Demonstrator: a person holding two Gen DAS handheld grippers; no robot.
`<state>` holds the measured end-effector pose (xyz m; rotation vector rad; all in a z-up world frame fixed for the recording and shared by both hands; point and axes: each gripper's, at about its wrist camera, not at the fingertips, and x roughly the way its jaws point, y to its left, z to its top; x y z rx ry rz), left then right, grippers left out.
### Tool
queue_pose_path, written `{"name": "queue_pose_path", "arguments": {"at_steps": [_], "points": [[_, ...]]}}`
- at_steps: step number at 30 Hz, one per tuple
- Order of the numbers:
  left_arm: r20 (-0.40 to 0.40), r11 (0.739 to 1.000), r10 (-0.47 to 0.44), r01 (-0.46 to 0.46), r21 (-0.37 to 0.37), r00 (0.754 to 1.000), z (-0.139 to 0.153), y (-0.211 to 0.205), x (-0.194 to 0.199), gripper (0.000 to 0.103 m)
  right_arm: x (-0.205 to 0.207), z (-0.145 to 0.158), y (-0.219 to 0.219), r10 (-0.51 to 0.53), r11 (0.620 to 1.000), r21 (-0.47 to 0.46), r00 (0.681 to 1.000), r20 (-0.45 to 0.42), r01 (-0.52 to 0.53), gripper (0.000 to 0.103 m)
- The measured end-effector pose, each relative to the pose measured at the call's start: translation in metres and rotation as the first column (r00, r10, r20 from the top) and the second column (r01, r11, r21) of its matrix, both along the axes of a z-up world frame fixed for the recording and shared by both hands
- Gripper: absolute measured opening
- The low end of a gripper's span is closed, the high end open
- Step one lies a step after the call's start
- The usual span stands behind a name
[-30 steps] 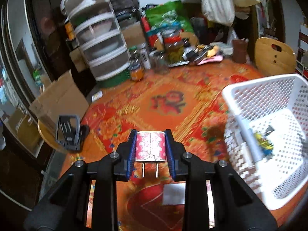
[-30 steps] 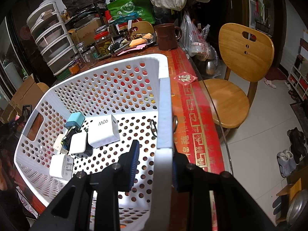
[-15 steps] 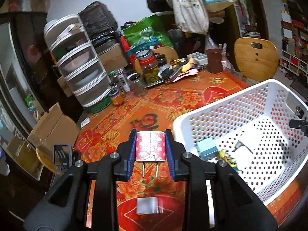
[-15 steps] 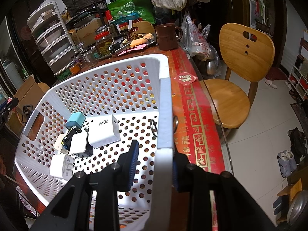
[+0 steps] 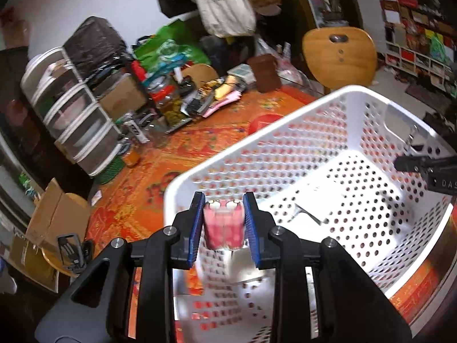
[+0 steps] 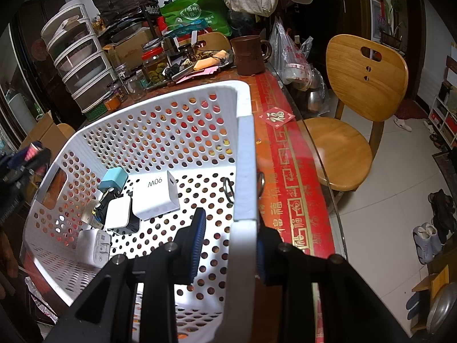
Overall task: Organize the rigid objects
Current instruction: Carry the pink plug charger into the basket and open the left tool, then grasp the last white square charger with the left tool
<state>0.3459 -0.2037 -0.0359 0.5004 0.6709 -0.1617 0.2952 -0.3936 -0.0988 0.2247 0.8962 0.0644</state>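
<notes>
My left gripper point(image 5: 224, 208) is shut on a pink dotted plug charger point(image 5: 223, 227) and holds it above the near rim of the white perforated basket point(image 5: 285, 131). The view is motion-blurred. My right gripper point(image 6: 230, 225) is shut on the basket's right wall point(image 6: 244, 171). Inside the basket lie a white 90W charger point(image 6: 157, 194), a light blue adapter point(image 6: 114, 179), a small white adapter point(image 6: 117, 213), a white plug point(image 6: 95, 247) and a small yellow-black item point(image 6: 100, 205). The left gripper with the pink charger shows at the far left of the right wrist view point(image 6: 31, 154).
The basket stands on a red-orange patterned tablecloth point(image 5: 148, 171). Stacked clear drawers point(image 5: 74, 120), jars, a green bag and a brown mug point(image 6: 248, 55) crowd the back of the table. A wooden chair point(image 6: 362, 100) stands to the right. A black stand point(image 5: 71, 248) sits at the left.
My left gripper has carried the pink charger rightward and up, from over the tablecloth to over the basket's near rim. The right gripper and basket have stayed put.
</notes>
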Motion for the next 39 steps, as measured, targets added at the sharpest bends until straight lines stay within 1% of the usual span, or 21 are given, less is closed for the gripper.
{"name": "queue_pose_path", "arguments": {"at_steps": [4,7,12,17,19,21,23,25,27,29,31,32,33,34,36,37,39], "points": [[-0.031,0.999,-0.027,0.027,0.02,0.999,-0.015,-0.015,0.001,0.026,0.0,0.0,0.0,0.002,1.0,0.001,1.0,0.0,-0.002,0.031],[-0.054,0.999,-0.032,0.033,0.017,0.998,-0.022,-0.021,0.003,0.025,0.001,0.001,0.001,0.004,1.0,0.002,1.0,0.001,-0.004,0.031],[-0.075,0.998,-0.042,0.045,0.038,0.996,-0.033,-0.03,0.006,0.025,0.001,0.001,0.001,0.004,1.0,0.003,1.0,0.002,-0.004,0.031],[-0.099,0.998,-0.048,0.051,0.025,0.994,-0.037,-0.03,0.009,0.025,0.001,0.001,0.002,0.006,1.0,0.005,1.0,0.003,-0.006,0.032],[-0.111,0.998,-0.054,0.055,0.007,0.992,-0.038,-0.029,0.011,0.025,0.001,0.002,0.002,0.006,1.0,0.006,1.0,0.004,-0.006,0.032],[-0.133,0.997,-0.068,0.064,-0.035,0.989,-0.036,-0.023,0.011,0.034,0.001,0.001,0.001,0.006,1.0,0.007,1.0,0.004,-0.006,0.032],[-0.135,0.995,-0.071,0.059,-0.085,0.988,-0.033,-0.012,0.009,0.07,0.001,0.001,0.002,0.006,1.0,0.006,1.0,0.004,-0.006,0.032],[-0.102,0.99,-0.059,0.045,-0.134,0.993,-0.025,0.004,0.003,0.079,0.001,0.001,0.002,0.007,1.0,0.007,1.0,0.005,-0.007,0.032],[-0.088,0.983,-0.049,0.032,-0.182,0.995,-0.017,0.025,-0.004,0.08,0.001,0.001,0.002,0.007,1.0,0.008,1.0,0.004,-0.007,0.032],[-0.058,0.977,-0.026,0.013,-0.213,0.998,-0.008,0.048,-0.012,0.085,0.001,0.001,0.001,0.007,1.0,0.007,1.0,0.004,-0.007,0.032],[-0.023,0.967,0.022,-0.027,-0.252,1.0,0.002,0.08,-0.022,0.087,0.002,0.001,0.002,0.007,1.0,0.007,1.0,0.004,-0.007,0.032],[-0.006,0.96,0.042,-0.042,-0.277,0.999,0.007,0.096,-0.027,0.091,0.001,0.001,0.002,0.007,1.0,0.008,1.0,0.005,-0.007,0.032],[0.019,0.949,0.075,-0.066,-0.308,0.997,0.013,0.118,-0.034,0.094,0.002,0.001,0.002,0.007,1.0,0.008,1.0,0.005,-0.007,0.032],[0.04,0.941,0.107,-0.088,-0.328,0.993,0.017,0.135,-0.04,0.103,0.001,0.001,0.002,0.007,1.0,0.008,1.0,0.005,-0.007,0.032],[0.074,0.926,0.171,-0.134,-0.353,0.983,0.022,0.17,-0.048,0.102,0.001,0.001,0.001,0.007,1.0,0.007,1.0,0.004,-0.007,0.032],[0.07,0.919,0.215,-0.177,-0.353,0.974,0.02,0.19,-0.05,0.102,0.001,0.001,0.001,0.007,1.0,0.007,1.0,0.004,-0.007,0.032],[0.027,0.903,0.266,-0.24,-0.356,0.963,0.006,0.22,-0.046,0.102,0.001,0.001,0.002,0.007,1.0,0.008,1.0,0.004,-0.007,0.032]]}}
